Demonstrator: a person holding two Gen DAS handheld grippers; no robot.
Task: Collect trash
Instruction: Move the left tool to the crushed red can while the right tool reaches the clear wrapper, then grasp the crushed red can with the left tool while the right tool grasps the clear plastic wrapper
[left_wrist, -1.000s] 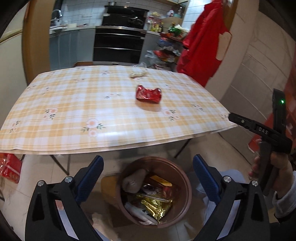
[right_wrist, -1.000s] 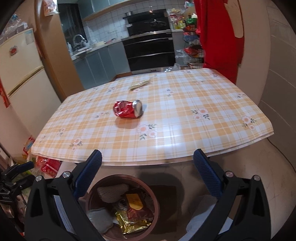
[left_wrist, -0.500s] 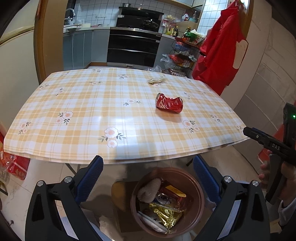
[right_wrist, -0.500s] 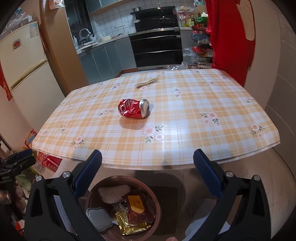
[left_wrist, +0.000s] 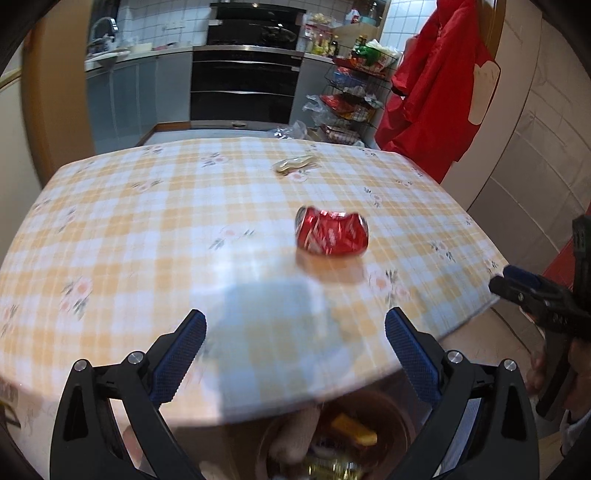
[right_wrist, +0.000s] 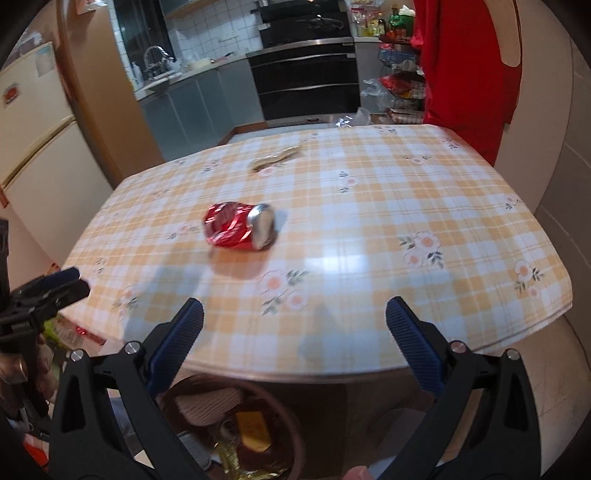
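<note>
Both tools advanced over table; can (left_wrist: 331, 236) ahead, L tool (left_wrist: 295, 334) agape.

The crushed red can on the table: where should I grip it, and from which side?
Grip the crushed red can across its dented middle, from above. It lies on its side on the table, silver end pointing right in the right wrist view, so fingers closing front-to-back span the narrow crumpled waist. The right gripper is open and probably better lined up.

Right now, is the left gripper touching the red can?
Apart. In the left wrist view, open left gripper has bare tablecloth before crushed red can.
</note>
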